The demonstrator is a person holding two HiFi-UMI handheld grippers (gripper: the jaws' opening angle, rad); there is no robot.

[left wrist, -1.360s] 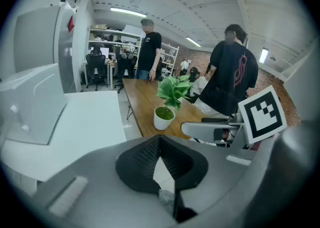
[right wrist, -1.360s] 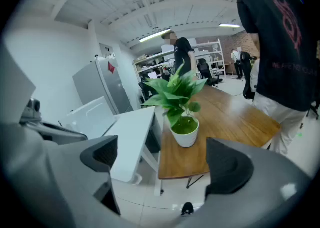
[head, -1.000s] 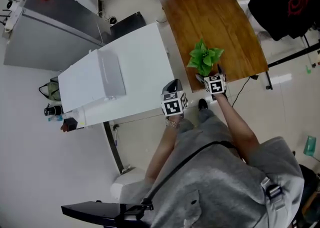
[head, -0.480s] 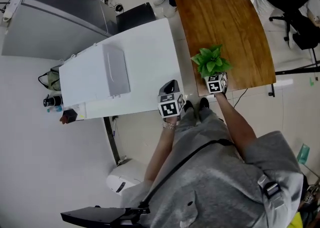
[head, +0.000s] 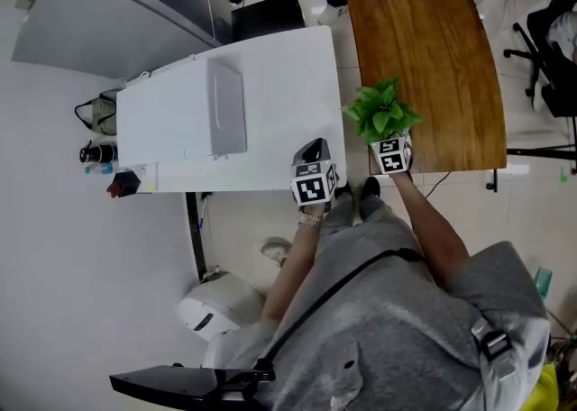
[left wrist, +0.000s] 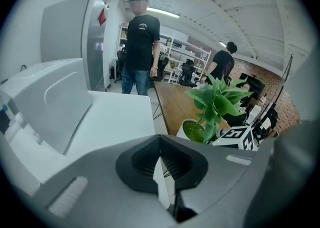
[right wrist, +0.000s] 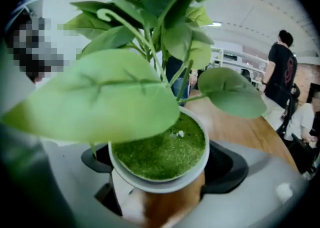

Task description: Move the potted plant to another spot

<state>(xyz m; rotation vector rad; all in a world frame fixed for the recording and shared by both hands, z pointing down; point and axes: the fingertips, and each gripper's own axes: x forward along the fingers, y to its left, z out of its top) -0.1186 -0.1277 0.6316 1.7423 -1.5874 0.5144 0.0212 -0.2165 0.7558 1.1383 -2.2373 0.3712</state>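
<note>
The potted plant [head: 383, 110], green leaves in a small white pot [right wrist: 159, 154], stands at the near left corner of the brown wooden table [head: 424, 40]. My right gripper [head: 386, 135] reaches under the leaves from the near side. Its jaws are closing with the pot between them, the dark pads close beside the pot's walls; the pot's rim hides any contact. My left gripper [head: 315, 147] hovers over the near right edge of the white table [head: 279, 85], jaws together and holding nothing. From the left gripper [left wrist: 161, 164] view the plant [left wrist: 215, 102] shows to the right.
A white box [head: 227, 107] lies on the white table. A grey cabinet [head: 117, 4] stands beyond it. A person in dark clothes [left wrist: 140, 47] stands past the tables, another [left wrist: 222, 64] farther back. A narrow gap separates the two tables.
The right gripper has slid in toward the pot, which now sits between its jaws. The left gripper has drifted over the white table's near edge. The head view has shifted.
</note>
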